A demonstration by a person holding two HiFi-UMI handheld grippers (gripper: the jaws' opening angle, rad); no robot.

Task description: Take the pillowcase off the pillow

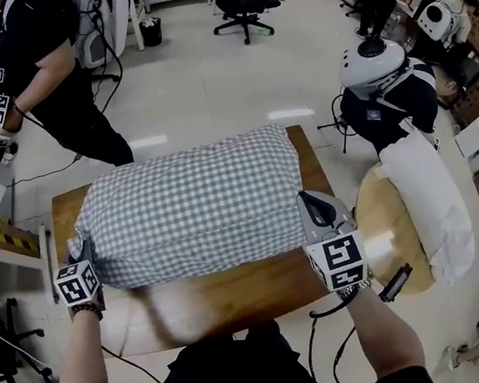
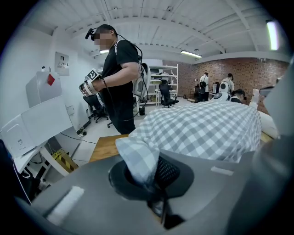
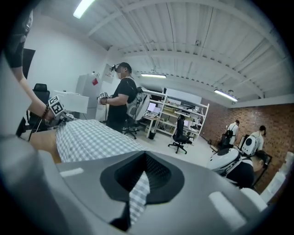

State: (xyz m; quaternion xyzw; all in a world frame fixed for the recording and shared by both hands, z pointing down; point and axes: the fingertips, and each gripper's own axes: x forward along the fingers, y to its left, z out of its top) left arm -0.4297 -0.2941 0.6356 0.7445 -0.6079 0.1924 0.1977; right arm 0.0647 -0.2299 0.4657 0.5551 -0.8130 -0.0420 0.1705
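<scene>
We find the grey-and-white checked fabric pillowcase (image 1: pixel 193 206) lying lower-left to upper-right across the wooden table (image 1: pixel 252 290); left gripper (image 1: pixel 82 251) and right gripper (image 1: pixel 302 202) each pinch its cloth.

The pillowcase (image 1: pixel 193 206) covers its pillow wholly, so none of the pillow shows. In the head view the tips of the left tongs (image 1: pixel 81 251) are lost under the pillowcase's near corner, and those of the right tongs (image 1: pixel 304 202) sit behind their own grey body. A pale blurred smear (image 1: pixel 177 308) lies over the tabletop's (image 1: pixel 248 289) near edge; what it is cannot be told. Both forearms (image 1: pixel 382 339) are cut off by the bottom edge. In each gripper view the pinched pillowcase runs into a dark slot, where its end is lost.
</scene>
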